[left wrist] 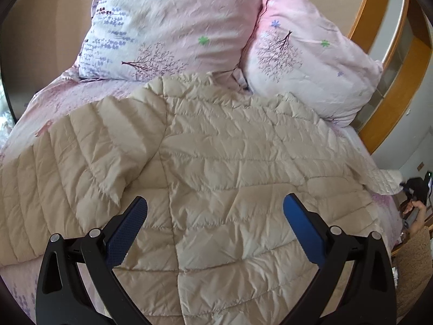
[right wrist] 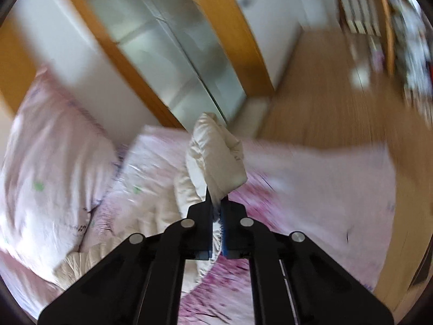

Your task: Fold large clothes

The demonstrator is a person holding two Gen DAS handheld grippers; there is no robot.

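Nearest in the left wrist view: left gripper (left wrist: 215, 208), black arms with blue pads (left wrist: 127, 233), spread wide apart and holding nothing. Right under and ahead of it, a puffy cream jacket (left wrist: 230, 162), spread flat on a pink bed cover (left wrist: 46, 100). One sleeve (left wrist: 67, 168) lying out to the left of the left pad, flat on the bed. Past the jacket, beyond the tips, two pink pillows with little trees and flowers: a big pillow (left wrist: 167, 21) straight ahead and a smaller pillow (left wrist: 311, 67) ahead to the right, leaning on each other. Far off to the right of the right pad, the jacket's other sleeve lifted at the bed's edge, next to a dark shape (too small to tell much).

Nearest in the right wrist view: right gripper (right wrist: 215, 203), fingers pressed close together and pinching the cream sleeve end (right wrist: 216, 157). Sleeve end sticking up past the tips in a soft lump, off the bed. More of the jacket (right wrist: 162, 216) trailing down to the left of the gripper onto the bed cover (right wrist: 311, 203). Pillows (right wrist: 54, 162) further left, blurry. Beyond the tips, a wooden frame with frosted glass (right wrist: 176, 54), and a wooden floor (right wrist: 338, 94) ahead to the right (all smeared).
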